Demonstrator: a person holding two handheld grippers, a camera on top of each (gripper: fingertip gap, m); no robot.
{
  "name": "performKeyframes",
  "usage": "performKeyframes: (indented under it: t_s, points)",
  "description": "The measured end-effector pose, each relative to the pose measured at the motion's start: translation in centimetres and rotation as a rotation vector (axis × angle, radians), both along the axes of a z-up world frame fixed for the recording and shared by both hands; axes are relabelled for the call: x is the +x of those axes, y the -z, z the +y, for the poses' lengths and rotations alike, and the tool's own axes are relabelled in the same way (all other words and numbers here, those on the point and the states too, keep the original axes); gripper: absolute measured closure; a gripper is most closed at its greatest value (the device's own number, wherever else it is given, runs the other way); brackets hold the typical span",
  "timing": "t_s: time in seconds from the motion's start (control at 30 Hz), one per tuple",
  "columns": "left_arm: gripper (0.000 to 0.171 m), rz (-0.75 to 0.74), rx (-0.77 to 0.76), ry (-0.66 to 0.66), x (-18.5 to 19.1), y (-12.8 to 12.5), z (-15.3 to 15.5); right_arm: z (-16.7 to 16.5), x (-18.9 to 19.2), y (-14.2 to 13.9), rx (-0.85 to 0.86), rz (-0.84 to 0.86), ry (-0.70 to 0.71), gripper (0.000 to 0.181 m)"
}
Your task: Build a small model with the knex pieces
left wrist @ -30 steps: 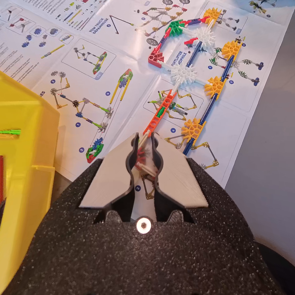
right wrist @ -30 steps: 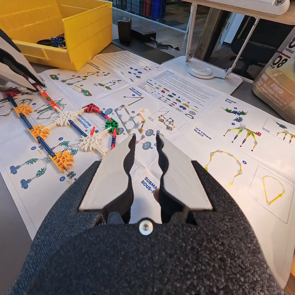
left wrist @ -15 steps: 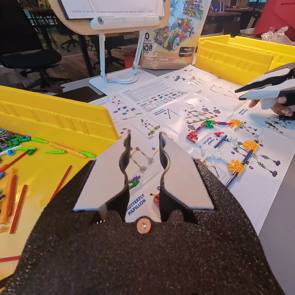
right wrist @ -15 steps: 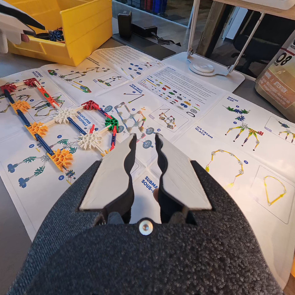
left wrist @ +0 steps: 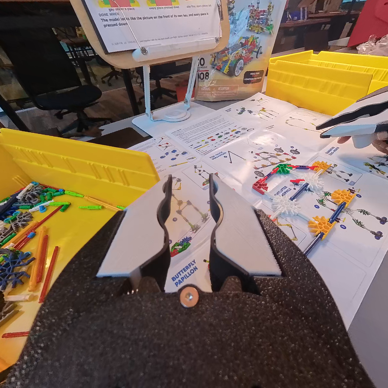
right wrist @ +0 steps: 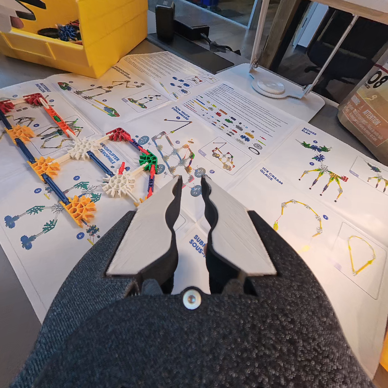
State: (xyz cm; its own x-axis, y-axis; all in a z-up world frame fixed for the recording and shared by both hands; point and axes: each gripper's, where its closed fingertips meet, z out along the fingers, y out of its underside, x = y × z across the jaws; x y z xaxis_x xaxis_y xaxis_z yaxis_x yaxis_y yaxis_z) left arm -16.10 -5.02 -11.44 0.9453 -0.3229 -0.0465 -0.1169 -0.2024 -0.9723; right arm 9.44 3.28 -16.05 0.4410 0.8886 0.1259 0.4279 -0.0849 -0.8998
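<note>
A flat rod-and-connector model (left wrist: 285, 204) with white, orange, red and green connectors and blue rods lies on a large instruction sheet (left wrist: 231, 130). My left gripper (left wrist: 190, 178) is open and empty. It hovers above the sheet beside a yellow bin (left wrist: 79, 165) of loose rods and connectors (left wrist: 37, 210), with the model to its right. My right gripper (right wrist: 191, 178) is open a little and empty, above the sheet (right wrist: 252, 117) just right of the model (right wrist: 83, 148). It also shows in the left wrist view (left wrist: 357, 123).
A second yellow bin (left wrist: 325, 84) stands at the back right. A white document stand (left wrist: 176, 114) and the set's printed bag (left wrist: 237, 63) stand behind the sheet. A black adapter (right wrist: 165, 23) lies near the first bin (right wrist: 109, 33). Across from one pair of fingers to the other is roughly 30 centimeters.
My left gripper let go of the model's near end, opened, and drew back and up toward the yellow bin. My right gripper has barely moved.
</note>
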Motion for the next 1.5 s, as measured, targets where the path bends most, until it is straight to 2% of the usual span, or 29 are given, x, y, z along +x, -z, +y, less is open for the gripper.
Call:
performKeyframes:
  t_s: [0.27, 0.53, 0.77, 1.5]
  points:
    - [0.140, 0.012, -0.001, -0.013, -0.1, 0.3, 0.2, 0.4, -1.6, 0.4, -0.050, -0.056, -0.001, 0.165]
    - [0.141, 0.021, -0.002, -0.020, -0.2, 0.5, 0.4, 1.2, -2.7, 3.1, -0.113, -0.233, -0.047, 0.180]
    - [0.141, 0.027, -0.001, -0.025, -0.3, 0.5, 0.4, 1.9, -3.0, 4.0, -0.125, -0.331, -0.068, 0.181]
    - [0.141, 0.045, -0.004, -0.029, -0.5, 0.7, 0.4, 1.9, -3.3, 4.8, -0.121, -0.407, -0.098, 0.181]
